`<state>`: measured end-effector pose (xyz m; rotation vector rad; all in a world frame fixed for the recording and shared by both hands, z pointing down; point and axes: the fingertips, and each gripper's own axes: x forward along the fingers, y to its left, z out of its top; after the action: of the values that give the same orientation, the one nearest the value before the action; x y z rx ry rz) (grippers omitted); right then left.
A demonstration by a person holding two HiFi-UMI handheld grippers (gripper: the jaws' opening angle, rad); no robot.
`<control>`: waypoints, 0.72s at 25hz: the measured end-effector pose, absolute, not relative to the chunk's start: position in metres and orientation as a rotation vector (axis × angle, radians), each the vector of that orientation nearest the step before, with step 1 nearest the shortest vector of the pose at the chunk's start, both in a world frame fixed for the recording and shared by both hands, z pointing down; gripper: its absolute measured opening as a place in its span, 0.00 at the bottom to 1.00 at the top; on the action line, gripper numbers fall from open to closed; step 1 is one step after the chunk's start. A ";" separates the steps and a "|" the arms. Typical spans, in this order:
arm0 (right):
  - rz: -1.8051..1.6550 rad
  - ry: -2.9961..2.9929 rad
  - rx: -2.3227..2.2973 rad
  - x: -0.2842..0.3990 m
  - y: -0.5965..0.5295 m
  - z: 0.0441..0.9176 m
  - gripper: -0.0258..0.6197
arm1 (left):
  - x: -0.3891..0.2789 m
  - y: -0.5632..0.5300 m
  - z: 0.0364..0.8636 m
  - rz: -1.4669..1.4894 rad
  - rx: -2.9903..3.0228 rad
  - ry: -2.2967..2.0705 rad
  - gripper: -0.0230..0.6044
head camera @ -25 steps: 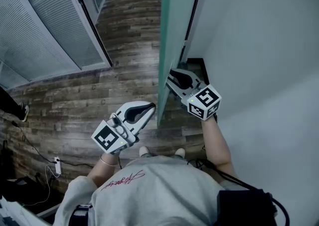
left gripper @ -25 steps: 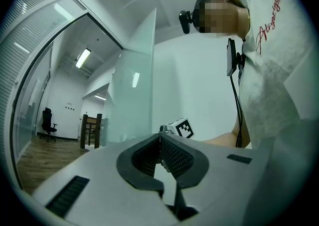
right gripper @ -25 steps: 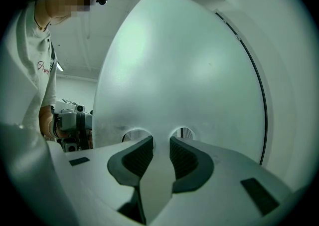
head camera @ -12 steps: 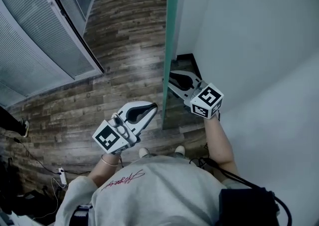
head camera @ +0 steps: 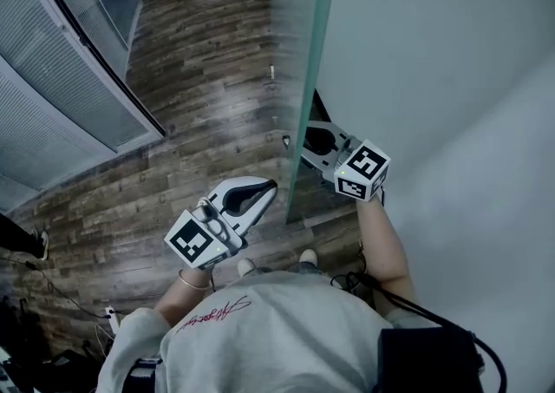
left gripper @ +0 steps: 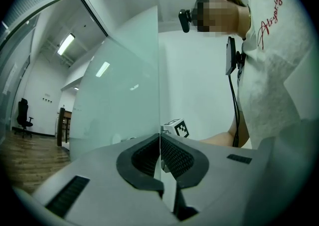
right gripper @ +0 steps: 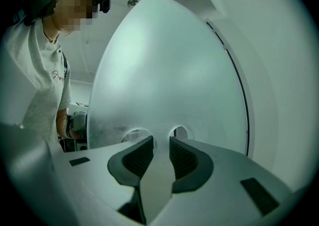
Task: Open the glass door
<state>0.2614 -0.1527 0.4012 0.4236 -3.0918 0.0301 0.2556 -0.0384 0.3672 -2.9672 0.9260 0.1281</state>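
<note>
Now, on the wood floor [head camera: 199,79] the frosted glass door [head camera: 295,62] stands ajar, left gripper [head camera: 273,185] just beside its free edge with jaws together, right gripper [head camera: 303,140] at its other face, jaws apart, just narrowing, empty, near a round fitting [right gripper: 180,132].

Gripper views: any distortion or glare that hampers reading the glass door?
Left gripper view: strong fisheye bowing, dark corners, a light streak on the glass door. Right gripper view: same bowing; the frosted door fills it as haze. Head view: sharp but dim, bluish.
</note>
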 end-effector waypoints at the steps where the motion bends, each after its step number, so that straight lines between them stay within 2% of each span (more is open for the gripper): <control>1: 0.032 -3.103 0.425 0.266 -0.153 0.402 0.21 | 0.260 -0.038 0.371 0.112 -2.976 0.910 0.07; 18: 0.050 -3.172 0.306 0.335 -0.161 0.397 0.21 | 0.333 -0.036 0.361 0.153 -3.029 0.795 0.07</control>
<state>0.3348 -0.1612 0.3966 0.3064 -3.1720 0.0501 0.3334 -0.0357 0.3610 -3.0287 0.7946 0.1529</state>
